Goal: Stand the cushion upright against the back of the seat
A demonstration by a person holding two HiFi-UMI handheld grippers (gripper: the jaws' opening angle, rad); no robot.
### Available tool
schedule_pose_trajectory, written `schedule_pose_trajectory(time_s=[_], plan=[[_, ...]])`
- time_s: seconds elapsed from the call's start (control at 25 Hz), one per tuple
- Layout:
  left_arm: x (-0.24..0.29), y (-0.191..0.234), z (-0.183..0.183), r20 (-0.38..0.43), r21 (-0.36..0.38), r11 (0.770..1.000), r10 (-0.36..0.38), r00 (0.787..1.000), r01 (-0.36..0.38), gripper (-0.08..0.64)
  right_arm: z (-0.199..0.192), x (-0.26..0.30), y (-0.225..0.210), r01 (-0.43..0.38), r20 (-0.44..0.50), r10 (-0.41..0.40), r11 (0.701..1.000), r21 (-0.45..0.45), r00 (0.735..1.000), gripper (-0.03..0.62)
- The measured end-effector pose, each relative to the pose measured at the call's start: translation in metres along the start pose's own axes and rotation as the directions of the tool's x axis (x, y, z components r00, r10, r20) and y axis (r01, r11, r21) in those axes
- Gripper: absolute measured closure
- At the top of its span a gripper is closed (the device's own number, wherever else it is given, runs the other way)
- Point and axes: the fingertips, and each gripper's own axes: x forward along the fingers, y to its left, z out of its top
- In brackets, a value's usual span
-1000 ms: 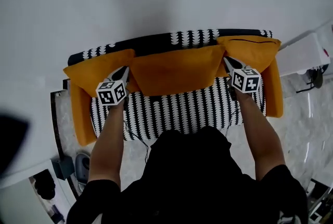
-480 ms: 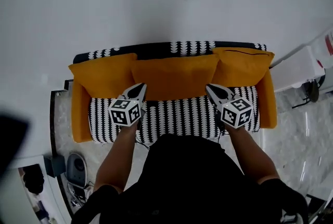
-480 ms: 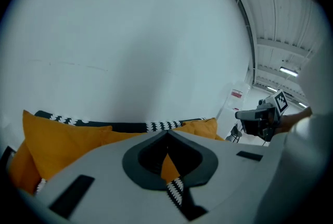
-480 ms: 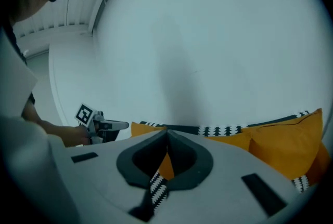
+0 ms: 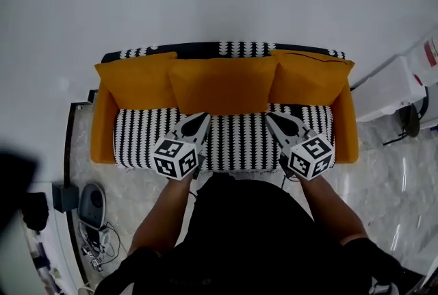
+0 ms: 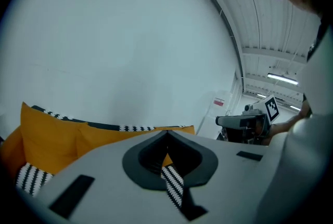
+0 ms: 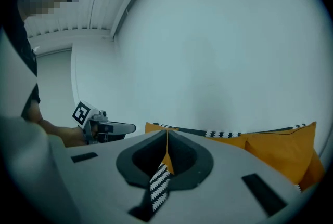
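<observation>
Clenched fingers on both sides: left gripper (image 5: 200,121) and right gripper (image 5: 274,120) pinched tight with nothing caught between, only a sliver of striped and orange fabric visible past the closed tips in each gripper view. Both hovering low in the centre of the head view, over the front half of the striped seat (image 5: 239,143), apart from every cushion. Higher up, in the middle of the frame, 3 orange cushions in a row along the backrest (image 5: 226,48): the middle cushion (image 5: 222,85), most likely the task's own, upright and leaning on that backrest, flanked by the left cushion (image 5: 133,81) and the right cushion (image 5: 311,74), corners touching or slightly overlapping. Looks done, or very nearly so. For a clean finish, keep both pairs of fingers shut and draw straight away toward the lower edge of the frame, without brushing the cushion's bottom edge or dragging the seat cover. Check for a forward slump before leaving; if any, nudge the 2 top corners back with both grippers at once, evenly, so as not to twist it. Avoid pushing on 1 side only, for fear of toppling a neighbour.
</observation>
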Motion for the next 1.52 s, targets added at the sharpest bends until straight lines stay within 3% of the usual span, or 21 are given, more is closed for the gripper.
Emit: schedule_pose_trajectory(time_s=[0.2, 0.4, 0.56, 0.68, 1.04, 1.52], plan=[[-0.031, -0.06, -0.03, -0.016, 0.078, 0.997, 0.008, 1.0, -0.007, 0.545, -0.025, -0.058, 0.023, -0.059, 0.019, 0.059, 0.998, 0.015, 0.998, 0.555], [-0.073, -0.098, -0.063, -0.013, 0.044, 0.998, 0.04, 0.999, -0.039, 0.545, -0.062, -0.101, 0.045, -0.087, 0.002, 0.087, 0.994, 0.059, 0.996, 0.555], [-0.103, -0.12, -0.074, -0.023, 0.059, 0.996, 0.072, 0.997, -0.07, 0.545, -0.077, -0.126, 0.06, -0.085, -0.008, 0.085, 0.994, 0.064, 0.996, 0.555], [-0.12, -0.127, -0.072, -0.009, 0.052, 0.994, 0.093, 0.996, -0.093, 0.544, -0.075, -0.139, 0.073, -0.087, -0.003, 0.088, 0.994, 0.058, 0.996, 0.557], [-0.146, -0.135, -0.055, 0.026, 0.079, 0.995, 0.065, 0.998, -0.067, 0.545, -0.072, -0.147, 0.101, -0.067, 0.031, 0.066, 0.996, 0.061, 0.997, 0.557], [-0.211, -0.12, -0.062, -0.022, 0.115, 0.993, -0.034, 0.999, 0.037, 0.545, -0.085, -0.144, 0.186, 0.029, 0.052, -0.033, 0.997, 0.066, 0.998, 0.557]])
